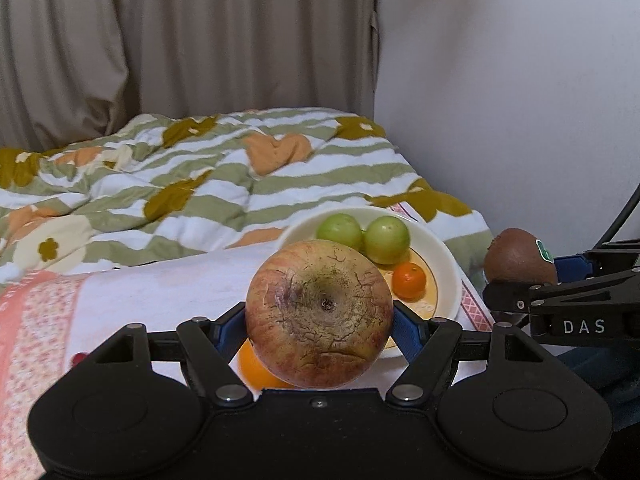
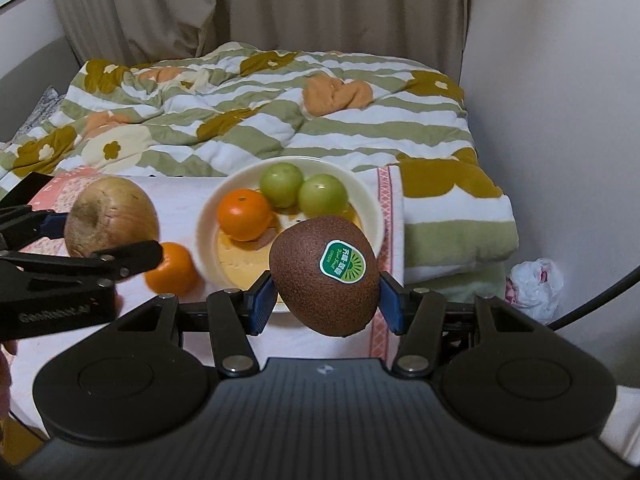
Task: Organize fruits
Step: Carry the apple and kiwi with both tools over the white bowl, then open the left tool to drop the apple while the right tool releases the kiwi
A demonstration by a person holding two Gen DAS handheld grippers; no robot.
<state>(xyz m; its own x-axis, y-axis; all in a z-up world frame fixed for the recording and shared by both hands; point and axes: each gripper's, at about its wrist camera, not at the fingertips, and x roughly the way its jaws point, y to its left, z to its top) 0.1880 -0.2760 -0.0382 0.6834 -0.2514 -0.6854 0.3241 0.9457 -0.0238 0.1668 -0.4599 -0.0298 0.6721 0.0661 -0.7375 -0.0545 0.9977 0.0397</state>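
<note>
My left gripper (image 1: pixel 319 326) is shut on a reddish-brown apple (image 1: pixel 319 313), held above the towel just left of the white bowl (image 1: pixel 444 264). My right gripper (image 2: pixel 325 295) is shut on a brown kiwi with a green sticker (image 2: pixel 325 276), held over the bowl's near right rim (image 2: pixel 206 216). The bowl holds two green fruits (image 2: pixel 282 184) (image 2: pixel 323 195) and one tangerine (image 2: pixel 243 214). Another tangerine (image 2: pixel 172 268) lies on the towel left of the bowl, under the apple (image 2: pixel 111 216). The kiwi also shows in the left wrist view (image 1: pixel 518 256).
The bowl stands on a white and pink towel (image 2: pixel 180 200) spread on a bed. A striped flower-pattern quilt (image 2: pixel 260 100) lies behind. A wall (image 2: pixel 560 120) is close on the right, curtains (image 2: pixel 280 4) behind. A crumpled plastic bag (image 2: pixel 534 286) lies by the wall.
</note>
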